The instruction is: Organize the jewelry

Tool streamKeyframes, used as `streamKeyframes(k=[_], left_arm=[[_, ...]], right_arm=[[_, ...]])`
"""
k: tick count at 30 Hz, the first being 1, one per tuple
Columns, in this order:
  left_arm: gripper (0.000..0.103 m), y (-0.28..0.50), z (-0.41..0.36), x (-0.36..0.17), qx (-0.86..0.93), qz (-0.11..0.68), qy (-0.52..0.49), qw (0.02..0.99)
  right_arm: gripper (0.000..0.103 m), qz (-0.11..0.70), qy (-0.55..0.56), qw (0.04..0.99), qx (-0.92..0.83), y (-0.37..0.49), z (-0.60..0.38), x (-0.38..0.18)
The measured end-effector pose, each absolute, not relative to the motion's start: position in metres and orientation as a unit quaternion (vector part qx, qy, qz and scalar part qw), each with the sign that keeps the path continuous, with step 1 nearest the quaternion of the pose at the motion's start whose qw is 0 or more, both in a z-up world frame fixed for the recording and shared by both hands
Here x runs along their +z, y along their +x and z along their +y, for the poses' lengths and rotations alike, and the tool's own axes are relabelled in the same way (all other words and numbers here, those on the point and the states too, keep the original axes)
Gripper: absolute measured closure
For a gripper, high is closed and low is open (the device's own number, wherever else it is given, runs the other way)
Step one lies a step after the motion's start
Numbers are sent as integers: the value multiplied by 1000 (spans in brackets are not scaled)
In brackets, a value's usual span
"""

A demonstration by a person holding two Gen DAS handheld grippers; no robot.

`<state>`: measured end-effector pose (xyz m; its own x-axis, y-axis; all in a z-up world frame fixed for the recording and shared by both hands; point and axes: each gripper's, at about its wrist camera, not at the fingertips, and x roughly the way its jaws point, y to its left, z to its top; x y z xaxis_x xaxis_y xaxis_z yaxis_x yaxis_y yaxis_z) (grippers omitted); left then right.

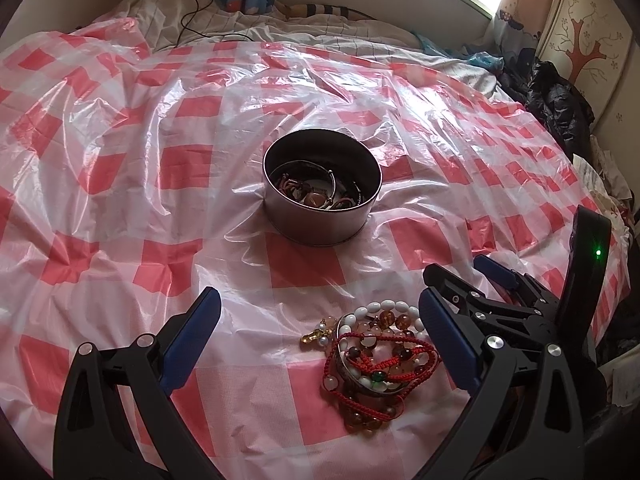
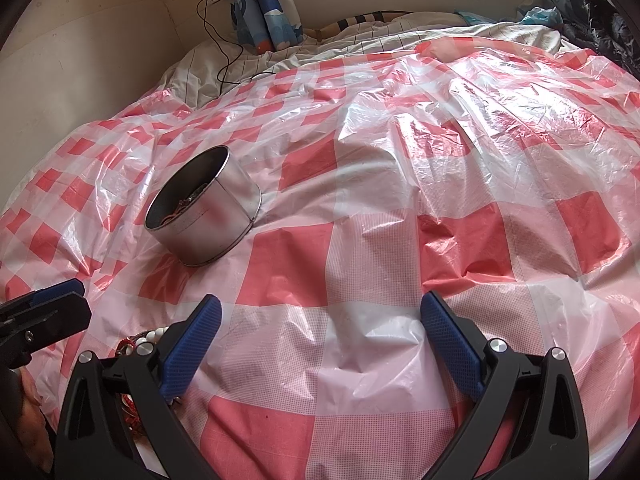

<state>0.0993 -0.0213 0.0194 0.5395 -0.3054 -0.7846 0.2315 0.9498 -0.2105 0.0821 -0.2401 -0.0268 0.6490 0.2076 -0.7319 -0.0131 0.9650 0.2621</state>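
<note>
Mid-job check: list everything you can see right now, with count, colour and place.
tin: one, grey metal, round, open, mid-sheet; some jewelry already inside
bracelet pile: one tangled heap, white, amber, pink beads and red cord, on the sheet near the cameras
gold charm: one, at the pile's left edge
sheet: one, red-and-white check plastic, spread over the bed
cable: one, black, far left by the wall
curtain: blue print, far edge
dark clothing: heap, far right
left gripper: open, pile between its fingers
right gripper: open, over bare sheet, right of the pile
</note>
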Motion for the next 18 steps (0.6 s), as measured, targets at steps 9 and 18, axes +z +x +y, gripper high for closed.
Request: streamKeyframes(k=[9,18], left_arm=[[8,99,-22,19,-154,455,-40,876],[8,98,-24,18,-154,457,-38,875]], right_arm=[[7,414,118,900,61,82,-240,-27],[7,414,118,900,62,82,-240,-27]])
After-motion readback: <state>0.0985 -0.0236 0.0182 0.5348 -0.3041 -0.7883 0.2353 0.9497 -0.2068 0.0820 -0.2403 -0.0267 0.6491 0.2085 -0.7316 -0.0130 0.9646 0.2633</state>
